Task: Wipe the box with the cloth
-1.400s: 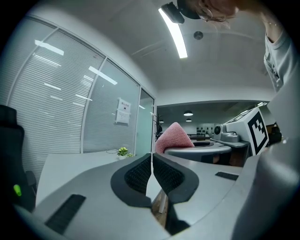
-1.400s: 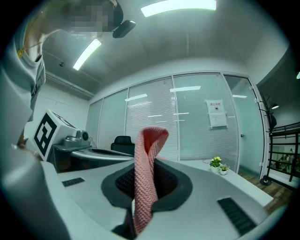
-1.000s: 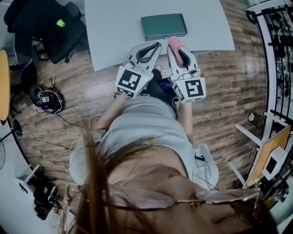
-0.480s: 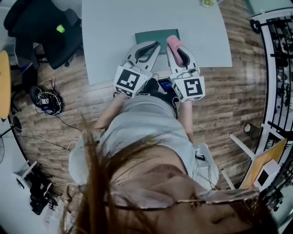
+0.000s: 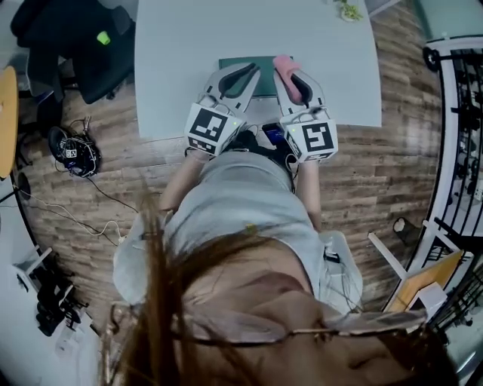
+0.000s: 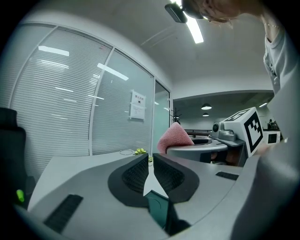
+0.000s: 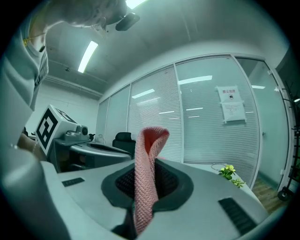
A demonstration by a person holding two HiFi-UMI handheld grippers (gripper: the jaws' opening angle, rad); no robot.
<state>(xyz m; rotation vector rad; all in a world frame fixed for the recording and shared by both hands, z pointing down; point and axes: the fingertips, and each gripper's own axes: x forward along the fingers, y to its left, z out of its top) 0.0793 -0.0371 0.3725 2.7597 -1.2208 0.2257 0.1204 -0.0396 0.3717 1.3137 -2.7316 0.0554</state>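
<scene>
A flat dark green box (image 5: 262, 78) lies on the pale table (image 5: 181, 45) near its front edge; both grippers reach over it and hide part of it. My left gripper (image 5: 251, 70) is shut with nothing between its pads, its tips over the box's left half. A corner of the box (image 6: 157, 212) shows beneath the left gripper's (image 6: 149, 165) closed jaws. My right gripper (image 5: 287, 69) is shut on a pink knitted cloth (image 5: 284, 62), which sticks up from the jaws. The cloth (image 7: 147, 174) fills the right gripper's (image 7: 151, 171) gap, and its folded top (image 6: 175, 137) shows beside the left gripper.
A small green sprig (image 5: 349, 10) lies at the table's far right. A black office chair (image 5: 72, 41) stands left of the table, and a cable bundle (image 5: 72, 155) lies on the wooden floor. A metal rack (image 5: 460, 113) runs along the right.
Both grippers have moved forward over the table's front edge and now reach onto the green box. The cloth stays held in the right gripper.
</scene>
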